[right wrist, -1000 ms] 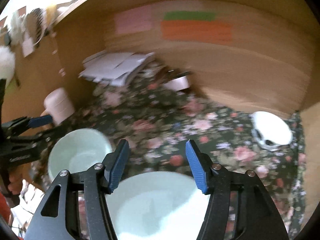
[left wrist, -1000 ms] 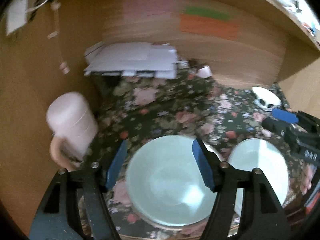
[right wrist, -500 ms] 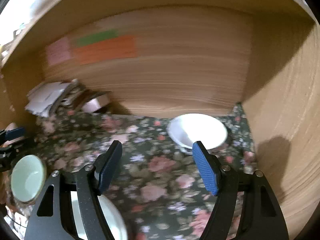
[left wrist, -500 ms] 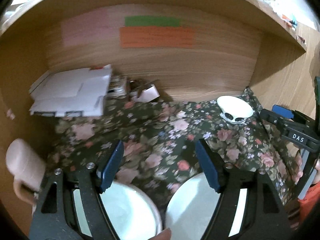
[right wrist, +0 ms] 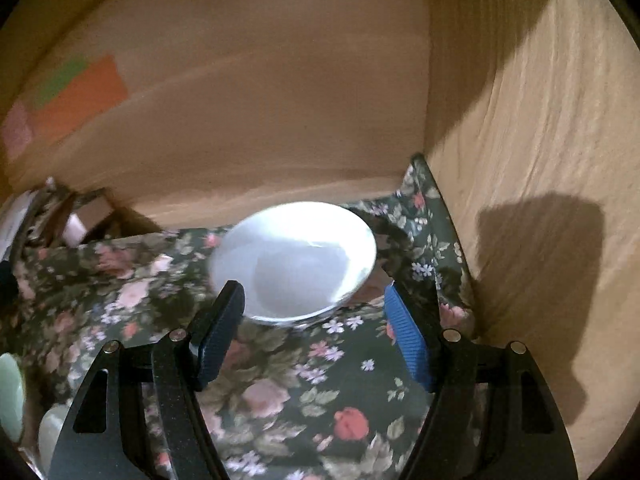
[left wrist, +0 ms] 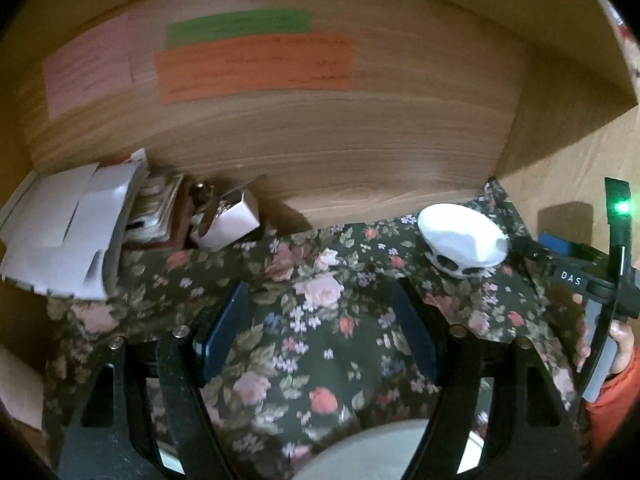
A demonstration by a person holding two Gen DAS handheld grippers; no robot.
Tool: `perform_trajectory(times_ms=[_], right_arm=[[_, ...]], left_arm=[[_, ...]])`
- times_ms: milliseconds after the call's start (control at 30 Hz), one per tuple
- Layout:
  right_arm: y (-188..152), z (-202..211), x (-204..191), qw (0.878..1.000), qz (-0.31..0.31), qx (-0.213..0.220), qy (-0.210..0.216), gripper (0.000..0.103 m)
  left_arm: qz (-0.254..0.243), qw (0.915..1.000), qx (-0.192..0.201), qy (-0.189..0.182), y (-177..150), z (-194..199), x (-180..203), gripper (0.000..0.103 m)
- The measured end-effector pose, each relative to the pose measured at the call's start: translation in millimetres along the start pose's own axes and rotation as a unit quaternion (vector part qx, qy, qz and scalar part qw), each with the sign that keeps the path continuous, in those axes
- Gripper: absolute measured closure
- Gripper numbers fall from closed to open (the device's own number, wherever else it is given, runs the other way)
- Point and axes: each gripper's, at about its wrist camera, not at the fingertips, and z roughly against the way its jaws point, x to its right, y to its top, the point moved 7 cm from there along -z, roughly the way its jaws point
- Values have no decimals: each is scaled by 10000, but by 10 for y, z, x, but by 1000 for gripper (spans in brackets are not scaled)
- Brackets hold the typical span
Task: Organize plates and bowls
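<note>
A white bowl (right wrist: 296, 264) stands on the flowered cloth (right wrist: 320, 400) in the back right corner of a wooden alcove. My right gripper (right wrist: 316, 328) is open just in front of it, the bowl's near rim level with the blue fingertips and nothing pressed. In the left wrist view the same white bowl (left wrist: 464, 236) sits at the far right, with the right gripper (left wrist: 560, 248) beside it. My left gripper (left wrist: 320, 320) is open over bare cloth. A pale green dish (left wrist: 380, 452) shows at the bottom edge there. Two pale green dishes (right wrist: 10, 392) are cut off at the right wrist view's lower left.
A stack of white papers (left wrist: 68, 232) and a small open box (left wrist: 228, 216) lie at the back left. The wooden side wall (right wrist: 540, 200) rises close to the right of the white bowl. A person's hand (left wrist: 620, 344) in an orange sleeve holds the right gripper.
Both grippers swung to the right across the cloth. The pale green dishes slid to the edges of both views. The white bowl came close in front of the right gripper.
</note>
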Motion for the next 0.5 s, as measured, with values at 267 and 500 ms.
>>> perform_trajectory(times_ms=[267, 500], right_arm=[[-23, -488, 183, 9985, -160, -440, -291, 52], [-61, -705, 273, 9964, -380, -737, -155, 63]], left_arm=[[-235, 9995, -177, -63, 74, -384, 149, 29], [-440, 9985, -318, -62, 92, -620, 209, 29]])
